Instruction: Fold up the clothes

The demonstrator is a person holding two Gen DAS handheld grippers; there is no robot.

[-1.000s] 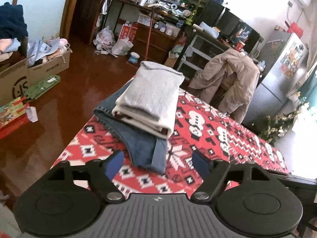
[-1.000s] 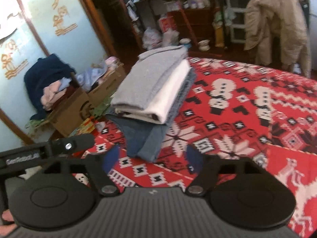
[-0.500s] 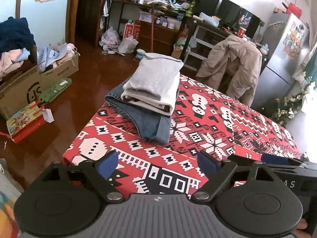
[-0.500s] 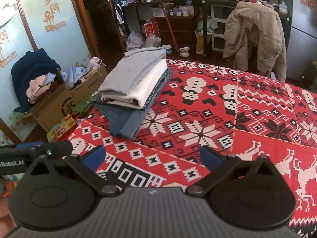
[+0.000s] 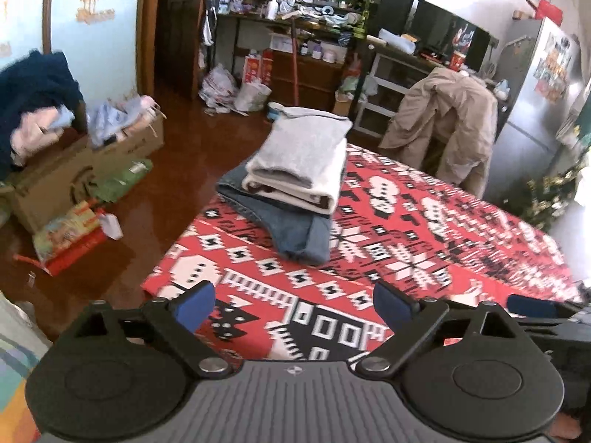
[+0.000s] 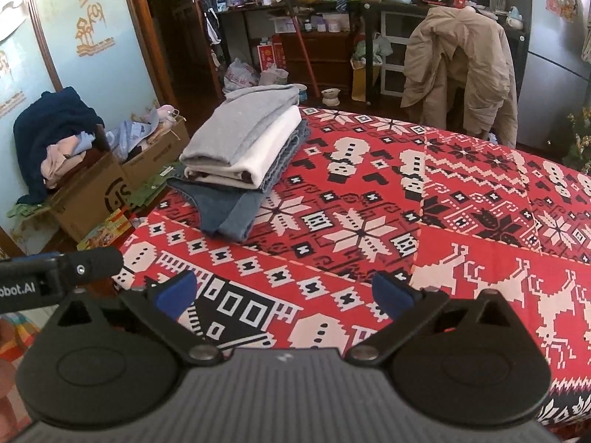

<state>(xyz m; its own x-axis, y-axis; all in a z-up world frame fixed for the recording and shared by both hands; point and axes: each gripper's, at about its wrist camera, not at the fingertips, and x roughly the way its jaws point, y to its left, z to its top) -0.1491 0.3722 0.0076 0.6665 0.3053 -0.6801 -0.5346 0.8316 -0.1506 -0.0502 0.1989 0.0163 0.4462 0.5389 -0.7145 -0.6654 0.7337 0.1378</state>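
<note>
A stack of folded clothes (image 5: 295,170) lies at the far left corner of the table with the red patterned cloth (image 5: 406,229): a grey garment on top, a white one under it, folded jeans at the bottom. The stack also shows in the right wrist view (image 6: 243,151). My left gripper (image 5: 293,308) is open and empty, held back above the table's near edge. My right gripper (image 6: 282,293) is open and empty, also well short of the stack. The left gripper's body shows at the left of the right wrist view (image 6: 55,277).
A cardboard box of loose clothes (image 6: 74,170) stands on the wooden floor left of the table. A chair draped with a beige coat (image 6: 461,59) stands behind the table. Cluttered shelves (image 5: 314,18) line the back wall, a fridge (image 5: 532,110) at the right.
Both grippers have drawn back from the folded stack toward the near edge of the table, and their jaws have opened wider. The stack has stayed in place.
</note>
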